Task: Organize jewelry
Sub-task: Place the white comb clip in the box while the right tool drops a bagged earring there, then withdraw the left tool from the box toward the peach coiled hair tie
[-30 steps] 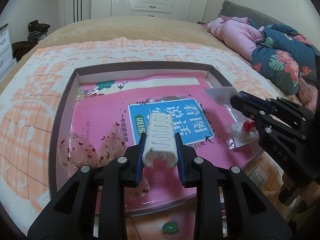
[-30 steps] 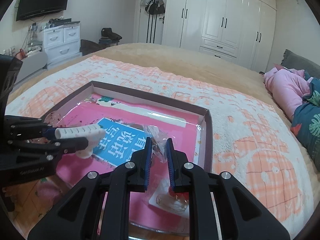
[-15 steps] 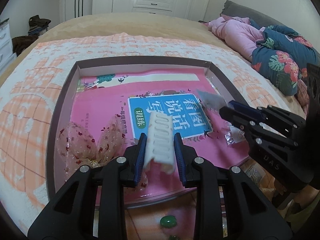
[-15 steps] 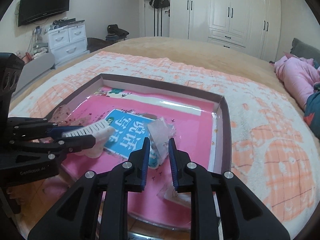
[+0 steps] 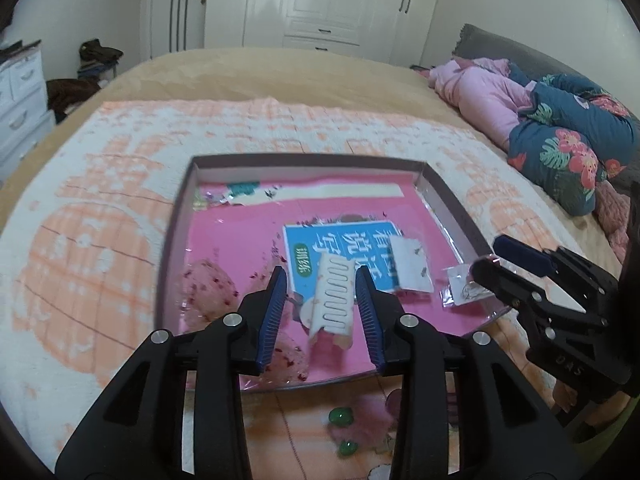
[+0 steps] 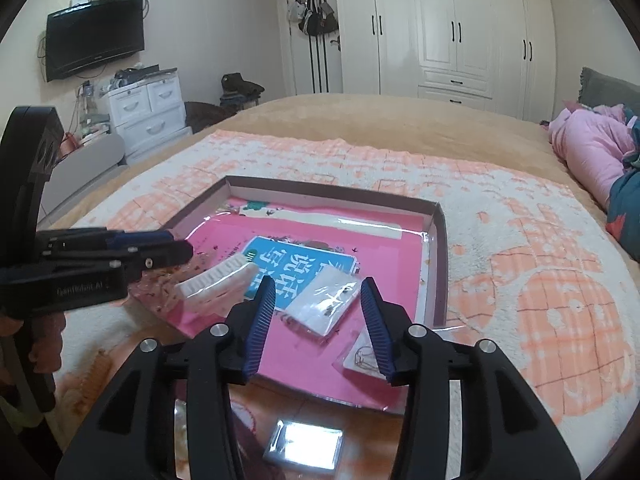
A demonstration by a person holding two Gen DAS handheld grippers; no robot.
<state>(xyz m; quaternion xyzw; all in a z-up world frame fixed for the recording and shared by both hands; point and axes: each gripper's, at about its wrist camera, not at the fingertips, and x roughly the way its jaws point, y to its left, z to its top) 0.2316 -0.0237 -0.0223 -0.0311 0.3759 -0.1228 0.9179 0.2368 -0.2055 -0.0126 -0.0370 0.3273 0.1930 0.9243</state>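
A shallow brown-rimmed tray lined with a pink book lies on the bedspread. A white slotted hair clip rests in it. My left gripper hovers over the clip with its jaws opening, and the left pad stands clear of it. A small clear bag with a white card lies flat in the tray. It sits between the opening jaws of my right gripper, untouched. A second small bag lies near the tray's front right corner.
A sheer pink bow with red specks fills the tray's near left. Two green beads and a small shiny case lie in front of the tray. Pink clothing and a floral quilt are piled at the far right.
Both grippers opened and drew up and back. The hair clip left the left pads and the small bag dropped from the right pads onto the tray.
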